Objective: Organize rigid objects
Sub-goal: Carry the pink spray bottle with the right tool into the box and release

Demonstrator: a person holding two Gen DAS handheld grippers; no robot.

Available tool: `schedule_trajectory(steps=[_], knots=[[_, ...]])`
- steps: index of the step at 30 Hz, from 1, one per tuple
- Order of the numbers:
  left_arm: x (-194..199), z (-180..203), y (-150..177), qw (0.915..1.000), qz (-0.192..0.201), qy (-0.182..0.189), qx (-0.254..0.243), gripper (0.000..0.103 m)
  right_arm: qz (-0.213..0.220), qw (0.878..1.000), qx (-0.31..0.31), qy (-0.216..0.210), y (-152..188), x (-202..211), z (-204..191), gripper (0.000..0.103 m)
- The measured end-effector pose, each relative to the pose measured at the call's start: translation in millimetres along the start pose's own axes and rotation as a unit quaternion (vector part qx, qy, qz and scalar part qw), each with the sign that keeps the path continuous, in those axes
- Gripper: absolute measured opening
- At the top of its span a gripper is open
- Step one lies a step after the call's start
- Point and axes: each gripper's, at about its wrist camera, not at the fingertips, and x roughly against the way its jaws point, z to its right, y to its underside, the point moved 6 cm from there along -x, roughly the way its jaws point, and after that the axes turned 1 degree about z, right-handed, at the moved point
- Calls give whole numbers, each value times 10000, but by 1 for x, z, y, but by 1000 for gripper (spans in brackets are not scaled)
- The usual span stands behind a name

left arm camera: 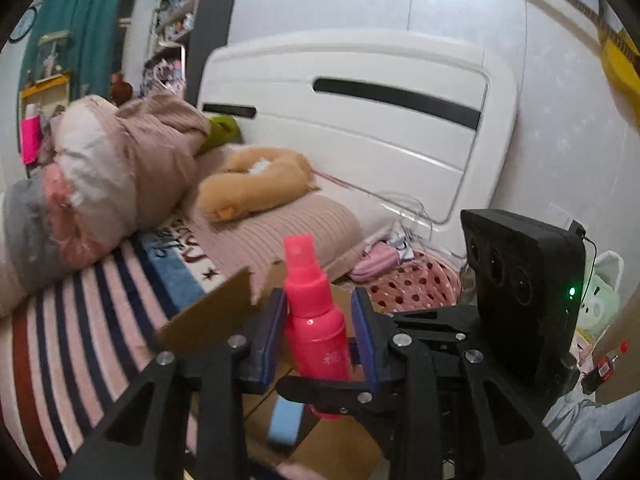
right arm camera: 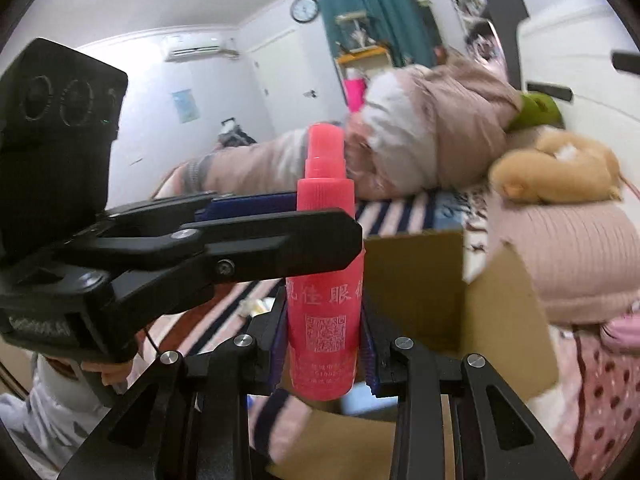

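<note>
Between the blue pads of the right gripper (right arm camera: pixel 324 320) stands the pink spray bottle (right arm camera: pixel 325 344), upright, clamped low on its body with the jaws nearly closed. At a right angle to it, the left gripper (left arm camera: pixel 319 296) has narrow jaws across the same bottle higher on the body; its pads appear to bear on both sides, though the left wrist view leaves a faint sliver on one side. Both grippers thus hold one bottle, nozzle clear above both sets of fingers. Directly below is an open cardboard box (left arm camera: pixel 208 316), its flaps raised to the left and behind, with a light blue item (left arm camera: pixel 284 420) lying inside. Air above the box opening is unobstructed. Beyond the flaps lie a striped bed sheet (left arm camera: pixel 80 300), a ribbed pink pillow (left arm camera: pixel 280 224) bearing a tan plush toy (left arm camera: pixel 248 184), and a bundled quilt (left arm camera: pixel 120 168). Beside the box stands a polka-dot basket (left arm camera: pixel 412 284), near the white headboard (left arm camera: pixel 360 120).
</note>
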Motion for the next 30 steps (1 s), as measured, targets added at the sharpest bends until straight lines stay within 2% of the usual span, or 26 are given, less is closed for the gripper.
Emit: schedule_trajectory(steps=[5,8,11,14,16,17,21,27,29,30], knots=[[-40,2,8,9991,-385,167,73,26,-261,9992,15,288,21,-4,30,26],[-58,1,15,9982,-584,100,91,26,-427,9985,-29,330,29,-9,42,26],[-72,-1,24,9968,-787,35,96,28,-631,9964,7,564,38,-15,52,26],[-84,-2,32,9948,-1007,-112,37,36,-851,9927,53,851,44,-21,56,27],[-90,-3,37,9937,-1107,-177,31,51,-911,9916,19,919,46,-22,59,28],[-91,-3,39,9933,-1133,-200,36,53,-923,9915,-18,917,47,-22,59,28],[-87,-4,40,9934,-1129,-168,78,55,-1044,9897,-138,974,51,-20,62,29],[-61,-10,29,9959,-853,-258,139,69,-964,9892,-128,1093,48,-11,53,30],[-45,-15,25,9968,-716,-336,150,74,-900,9889,-157,1169,45,-7,50,40],[-35,-19,23,9971,-635,-402,154,74,-826,9893,-174,1189,42,-5,47,42]])
